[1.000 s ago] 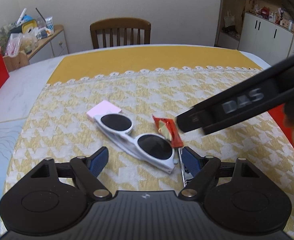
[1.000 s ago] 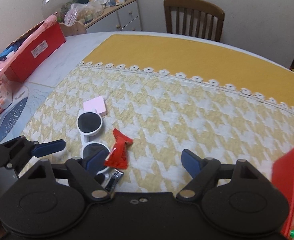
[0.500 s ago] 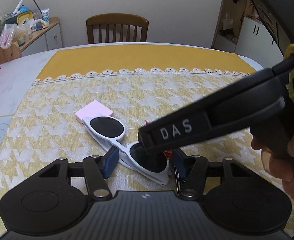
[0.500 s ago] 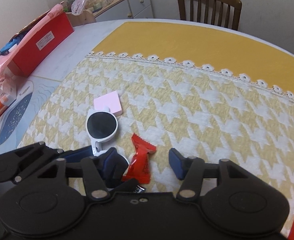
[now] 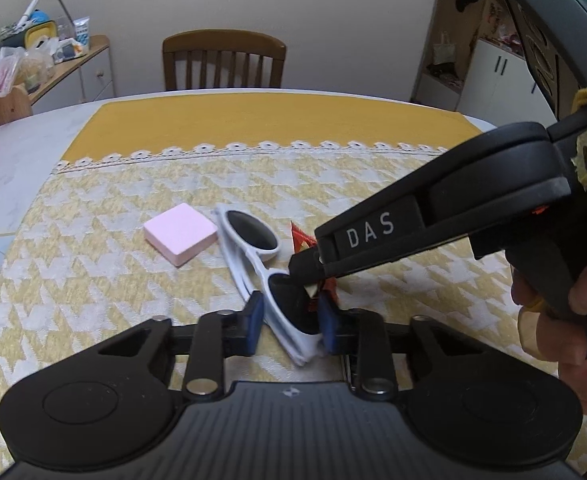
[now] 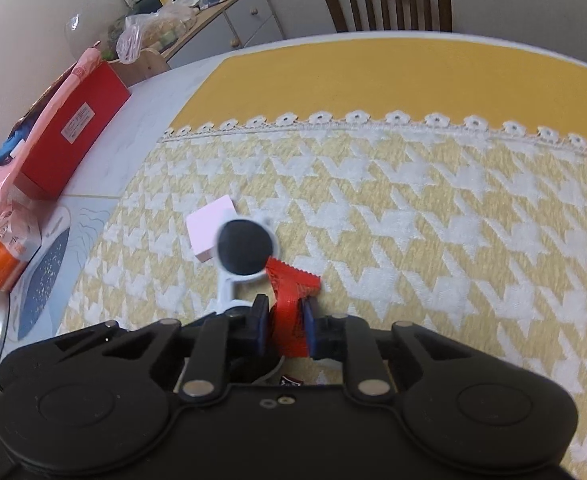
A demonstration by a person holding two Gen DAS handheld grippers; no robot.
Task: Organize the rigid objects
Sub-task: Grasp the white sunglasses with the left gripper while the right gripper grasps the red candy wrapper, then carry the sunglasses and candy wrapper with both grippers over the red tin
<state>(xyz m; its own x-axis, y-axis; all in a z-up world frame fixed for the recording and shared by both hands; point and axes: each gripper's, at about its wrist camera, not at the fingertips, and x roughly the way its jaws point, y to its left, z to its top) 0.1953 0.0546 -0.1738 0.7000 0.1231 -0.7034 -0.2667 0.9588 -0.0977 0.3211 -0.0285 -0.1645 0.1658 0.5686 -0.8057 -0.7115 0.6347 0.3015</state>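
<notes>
Sunglasses [image 5: 253, 256] and a red sachet [image 6: 289, 300] lie touching each other on the yellow-patterned cloth [image 6: 433, 208] over the surface, with a pink block [image 5: 180, 233] just beside the far lens. Both hand-held grippers stood wide a second ago and are closing now: the left hand-held gripper [image 5: 291, 326] has its blue pads against the near end of the white frame, grasping the sunglasses, and the right hand-held gripper [image 6: 284, 326] is pinching the sachet's lower half. Neither hand has travelled much meanwhile; only the jaws came in. So two items seem secured at once, and the next step is probably lifting them apart, since frame and sachet overlap. The block remains untouched.
</notes>
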